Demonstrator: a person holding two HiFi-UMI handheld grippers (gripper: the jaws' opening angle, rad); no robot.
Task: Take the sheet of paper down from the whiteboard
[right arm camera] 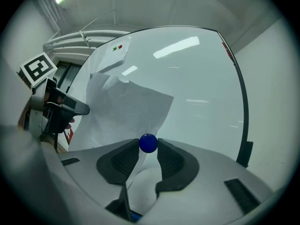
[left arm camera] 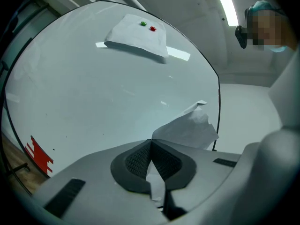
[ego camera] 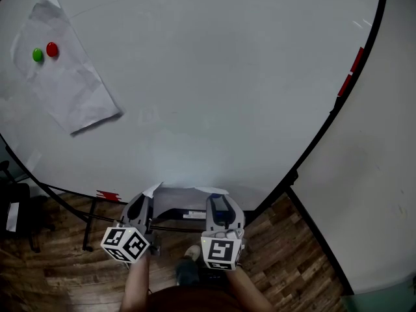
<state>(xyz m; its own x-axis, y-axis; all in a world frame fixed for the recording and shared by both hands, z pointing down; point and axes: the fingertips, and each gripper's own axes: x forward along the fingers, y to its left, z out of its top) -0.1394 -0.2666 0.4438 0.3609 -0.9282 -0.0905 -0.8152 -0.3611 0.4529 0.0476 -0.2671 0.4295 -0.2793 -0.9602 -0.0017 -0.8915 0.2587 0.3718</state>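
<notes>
Paper (left arm camera: 187, 125) clamped in the left gripper (left arm camera: 151, 141) could be torn if it is pulled before the blue magnet (right arm camera: 148, 143), pinched by the right gripper (right arm camera: 148, 146), is lifted off.

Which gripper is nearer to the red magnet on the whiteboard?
Left. The left gripper sits below and right of the red magnet; the right gripper is farther right.

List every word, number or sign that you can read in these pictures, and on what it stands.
No word or number is readable.
Marker cubes: square black-and-white codes only, no letters.
Strip label below the whiteboard: too small to read.
Red patch: no letters visible.
</notes>
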